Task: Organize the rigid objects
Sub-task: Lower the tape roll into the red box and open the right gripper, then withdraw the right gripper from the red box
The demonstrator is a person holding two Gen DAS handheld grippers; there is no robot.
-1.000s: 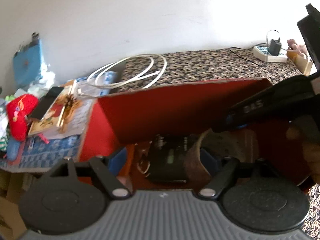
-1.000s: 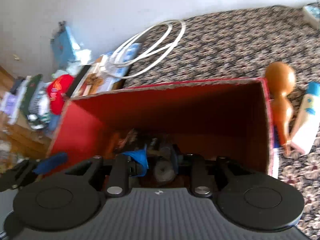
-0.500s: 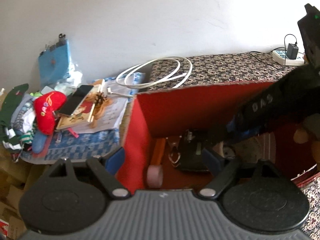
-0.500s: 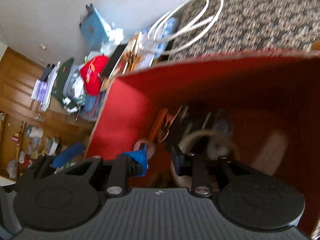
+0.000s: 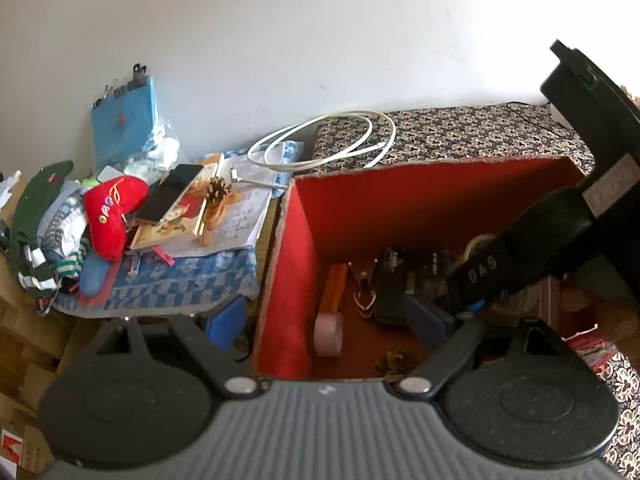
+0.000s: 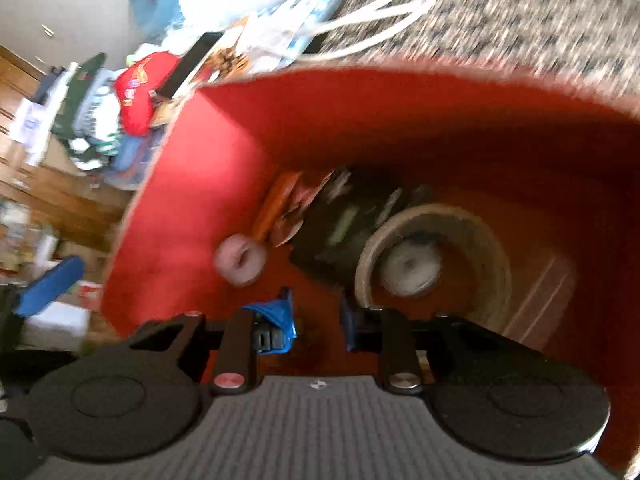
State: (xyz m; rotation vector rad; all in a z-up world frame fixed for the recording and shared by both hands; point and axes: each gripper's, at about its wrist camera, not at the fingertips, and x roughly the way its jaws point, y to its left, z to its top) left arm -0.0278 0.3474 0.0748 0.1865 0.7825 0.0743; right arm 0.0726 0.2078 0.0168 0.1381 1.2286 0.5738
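Right wrist view is motion-blurred; box contents smear. Red box [image 5: 400, 200], centre frame, holds a pink tape roll [image 5: 329, 334], orange bar [image 5: 334, 288], black device [image 5: 394, 288], round tan ring [image 6: 434, 256]. Left gripper [image 5: 332, 320] opening wide, empty, straddling the box's left wall. Right gripper [image 6: 316, 320] closing, nothing between the jaws, inside the box.

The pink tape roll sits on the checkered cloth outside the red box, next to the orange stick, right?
Not quite. The pink tape roll lies inside the red box, on its floor beside the orange stick; the left wrist view shows it. The checkered cloth is outside, left of the box.
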